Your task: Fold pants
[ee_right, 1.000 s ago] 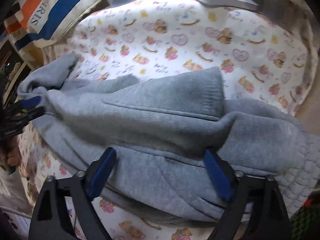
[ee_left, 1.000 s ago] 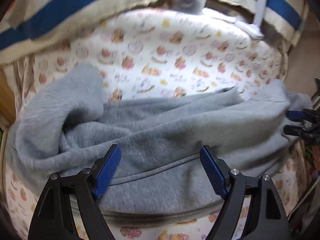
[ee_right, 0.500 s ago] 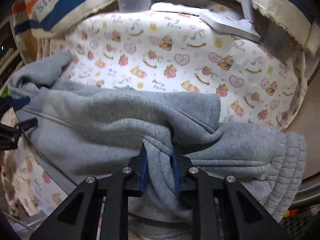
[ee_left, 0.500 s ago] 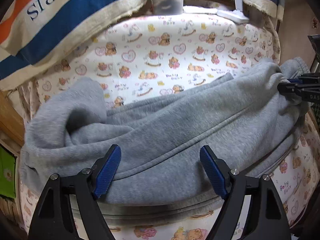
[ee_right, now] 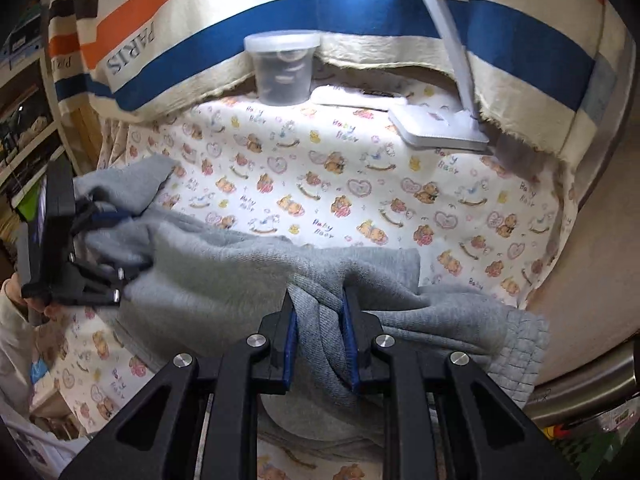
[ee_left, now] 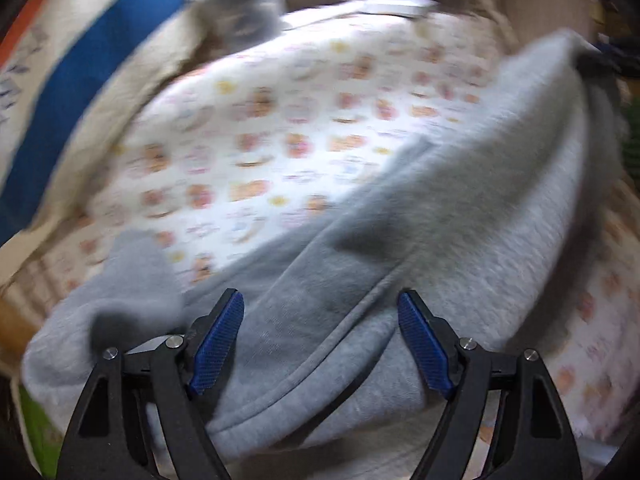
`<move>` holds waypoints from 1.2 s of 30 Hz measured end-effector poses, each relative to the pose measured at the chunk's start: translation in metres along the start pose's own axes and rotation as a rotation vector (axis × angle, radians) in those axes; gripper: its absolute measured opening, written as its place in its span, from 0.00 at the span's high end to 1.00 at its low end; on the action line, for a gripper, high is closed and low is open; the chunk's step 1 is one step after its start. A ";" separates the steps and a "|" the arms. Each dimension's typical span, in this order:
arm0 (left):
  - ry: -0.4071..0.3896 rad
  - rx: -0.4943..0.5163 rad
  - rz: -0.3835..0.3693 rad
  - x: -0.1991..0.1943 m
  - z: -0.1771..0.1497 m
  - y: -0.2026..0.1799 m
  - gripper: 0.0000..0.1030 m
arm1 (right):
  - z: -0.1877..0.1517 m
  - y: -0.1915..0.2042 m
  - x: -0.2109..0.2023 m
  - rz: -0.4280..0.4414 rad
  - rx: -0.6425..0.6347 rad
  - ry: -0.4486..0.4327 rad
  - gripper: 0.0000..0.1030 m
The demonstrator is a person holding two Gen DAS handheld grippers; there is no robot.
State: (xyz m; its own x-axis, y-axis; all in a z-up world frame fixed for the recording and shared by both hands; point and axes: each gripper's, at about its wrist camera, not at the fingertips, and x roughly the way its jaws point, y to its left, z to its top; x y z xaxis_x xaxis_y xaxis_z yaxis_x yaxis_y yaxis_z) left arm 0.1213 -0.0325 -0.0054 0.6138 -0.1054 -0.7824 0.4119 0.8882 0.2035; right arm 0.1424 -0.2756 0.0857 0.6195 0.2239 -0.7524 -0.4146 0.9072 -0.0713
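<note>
While our right gripper point(ee_right: 320, 332) has its jaws squeezed tight on a bunch of the gray pants point(ee_right: 224, 276), our left gripper point(ee_left: 320, 340) has jaws wide apart over them. The pants lie crumpled on the teddy-bear tabletop point(ee_right: 360, 184). We think next we must grab with the left and pull flat.

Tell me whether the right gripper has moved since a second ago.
Yes. The right gripper, shut on the grey pants, has risen: the plastic tub sits lower in its view, with more striped cloth showing.
</note>
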 end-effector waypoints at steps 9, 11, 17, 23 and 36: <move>0.019 0.001 -0.067 0.017 0.020 0.006 0.83 | 0.015 0.000 -0.020 0.028 -0.030 -0.067 0.80; -0.013 -0.029 -0.018 0.015 0.026 0.006 0.85 | 0.017 0.001 -0.019 0.009 -0.031 -0.069 0.80; -0.155 -0.077 0.130 -0.006 0.054 0.021 0.86 | 0.033 -0.011 -0.004 -0.078 0.004 -0.101 0.80; -0.350 -0.084 0.347 -0.042 0.112 0.039 0.86 | 0.079 -0.026 -0.001 -0.204 0.065 -0.255 0.80; -0.321 0.009 0.431 0.046 0.105 0.026 0.85 | 0.061 -0.037 0.088 -0.234 0.078 -0.173 0.75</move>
State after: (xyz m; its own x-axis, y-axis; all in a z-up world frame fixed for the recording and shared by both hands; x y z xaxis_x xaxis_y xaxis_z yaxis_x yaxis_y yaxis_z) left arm 0.2310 -0.0616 0.0258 0.9029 0.1357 -0.4079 0.0816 0.8775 0.4727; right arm 0.2527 -0.2677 0.0622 0.7995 0.0569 -0.5980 -0.1990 0.9644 -0.1744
